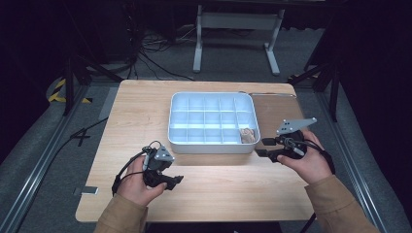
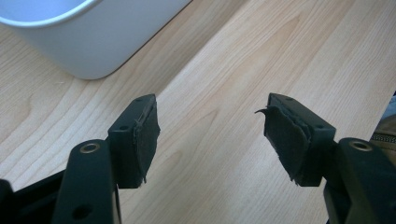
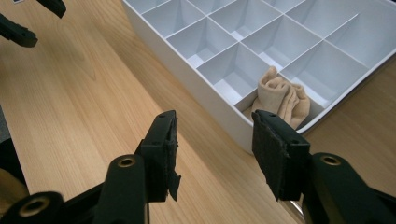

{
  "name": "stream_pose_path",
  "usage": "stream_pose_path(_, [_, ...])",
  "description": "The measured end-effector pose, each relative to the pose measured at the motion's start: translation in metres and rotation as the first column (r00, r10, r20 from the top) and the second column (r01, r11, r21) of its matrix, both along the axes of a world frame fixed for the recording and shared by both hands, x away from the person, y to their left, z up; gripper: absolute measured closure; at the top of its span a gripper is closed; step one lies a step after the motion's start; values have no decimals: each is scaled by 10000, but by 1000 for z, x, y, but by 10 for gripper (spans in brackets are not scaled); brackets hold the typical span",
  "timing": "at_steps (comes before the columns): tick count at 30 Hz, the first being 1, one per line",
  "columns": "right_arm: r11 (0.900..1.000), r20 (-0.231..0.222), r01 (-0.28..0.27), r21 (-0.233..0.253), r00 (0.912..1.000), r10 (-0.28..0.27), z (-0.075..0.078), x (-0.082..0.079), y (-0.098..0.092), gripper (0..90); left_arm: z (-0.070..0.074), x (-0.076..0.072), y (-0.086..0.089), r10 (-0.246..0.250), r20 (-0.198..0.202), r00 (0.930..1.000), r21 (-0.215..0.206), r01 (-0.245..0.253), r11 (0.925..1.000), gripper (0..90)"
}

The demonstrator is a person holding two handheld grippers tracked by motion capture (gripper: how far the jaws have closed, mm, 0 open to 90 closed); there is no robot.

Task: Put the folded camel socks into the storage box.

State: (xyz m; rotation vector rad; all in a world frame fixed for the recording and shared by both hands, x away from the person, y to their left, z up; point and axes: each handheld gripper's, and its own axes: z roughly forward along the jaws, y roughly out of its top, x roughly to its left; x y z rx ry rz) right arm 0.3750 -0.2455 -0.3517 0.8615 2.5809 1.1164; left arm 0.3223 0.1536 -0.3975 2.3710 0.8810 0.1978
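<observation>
A white tray [image 1: 177, 138] split into several compartments stands at the table's middle. A crumpled beige cloth [image 1: 248, 135] lies in its near right corner compartment. My right gripper [image 1: 264, 147] hovers just right of that corner with its jaws pointing left. In the right gripper view it [image 3: 215, 119] is open over the wood in front of the tray wall [image 3: 187, 88], and the cloth [image 3: 282, 98] sits just beyond the right jaw. My left gripper [image 1: 174, 181] is low over the table in front of the tray. It [image 2: 212, 105] is open and empty, with a tray corner [image 2: 93, 42] ahead.
A thin metal rod [image 1: 269, 94] lies on the table behind the tray's far right corner. Bare wood spreads left of the tray and along the front edge. A small tag [image 1: 90, 191] sits by the table's left edge. Cables and a frame stand on the floor behind.
</observation>
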Motion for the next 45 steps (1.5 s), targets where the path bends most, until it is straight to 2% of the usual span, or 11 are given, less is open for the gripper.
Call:
stream_pose_path(7, [9998, -74, -190, 4, 9998, 190, -12, -11, 0, 493, 0, -1, 0, -2, -15, 10000, -14, 2, 10000, 362])
stream_pose_path(10, [9993, 147, -317, -185, 9994, 320, -18, -18, 1, 492, 0, -2, 1, -4, 42, 10000, -21, 4, 10000, 362])
stream_pose_path(16, [9991, 274, -282, 304, 9992, 274, -31, -27, 0, 487, 0, -2, 0, -27, 25, 10000, 11, 27, 10000, 362])
stream_pose_path(18, [9989, 163, -205, 432, 9997, 198, -36, -28, -1, 483, 0, -1, 0, -57, -62, 10000, 1, 58, 10000, 362])
stream_pose_path(24, [9995, -94, -65, 294, 9999, 67, -52, -28, -6, 473, -3, -1, -1, -29, -102, 9999, 31, 29, 10000, 362])
stream_pose_path(30, [9996, -172, -174, 214, 9997, 177, -71, -29, -7, 426, -5, -1, -1, -79, -115, 9999, 83, 80, 9999, 361])
stream_pose_path(32, [9998, -248, -180, 128, 9995, 183, -79, -29, -7, 408, -6, 0, -1, -95, -265, 9996, 88, 97, 9999, 361])
stream_pose_path(34, [9999, -215, -147, 21, 9997, 147, -86, -30, -6, 392, -7, 0, -1, -85, -192, 9998, 113, 87, 9999, 361])
stream_pose_path(39, [9999, -260, -66, -108, 9996, 64, -101, -34, 0, 385, -11, 1, 0, -71, -473, 9989, 267, 84, 9996, 358])
stream_pose_path(41, [9999, -242, -111, -108, 9996, 109, -105, -35, 4, 383, -13, 3, -1, -141, -451, 9989, 329, 156, 9993, 355])
stream_pose_path(45, [9998, -197, -180, -101, 9996, 178, -112, -38, 7, 376, -16, 3, -3, -293, -654, 9974, 455, 323, 9984, 348])
